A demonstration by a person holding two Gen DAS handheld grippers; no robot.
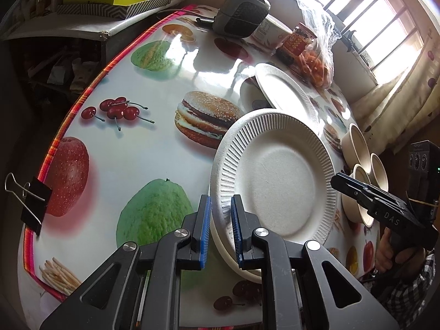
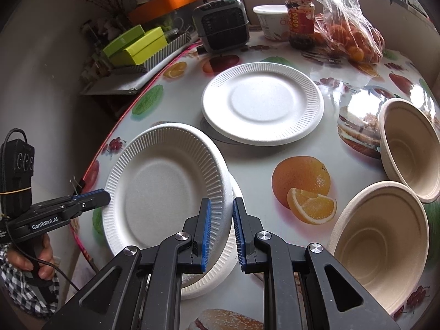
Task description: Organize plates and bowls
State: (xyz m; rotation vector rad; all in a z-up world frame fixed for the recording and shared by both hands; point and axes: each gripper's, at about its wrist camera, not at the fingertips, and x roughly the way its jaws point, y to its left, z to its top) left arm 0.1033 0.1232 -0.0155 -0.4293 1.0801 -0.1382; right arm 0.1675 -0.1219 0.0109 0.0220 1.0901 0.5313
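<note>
A white paper plate [image 2: 165, 192] hangs tilted over the fruit-print table [image 2: 255, 165], gripped at opposite rims. My left gripper [image 1: 221, 200] is shut on its near rim in the left wrist view. My right gripper [image 2: 222, 202] is shut on the plate's right rim. Each gripper shows in the other's view: the left gripper [image 2: 106, 194] and the right gripper [image 1: 334, 181]. Under the held plate [image 1: 277, 181] a second white plate [image 2: 220, 269] lies flat, partly hidden. A third white plate [image 2: 262, 104] lies farther back. Two tan bowls [image 2: 382, 244] [image 2: 409, 145] stand at the right.
At the table's far side stand a grey device [image 2: 222, 27], a white tub [image 2: 272, 22], a jar [image 2: 299, 19] and a bag of oranges [image 2: 352, 38]. Green boxes [image 2: 134, 46] sit on a side shelf. A binder clip [image 1: 30, 200] grips the table's left edge.
</note>
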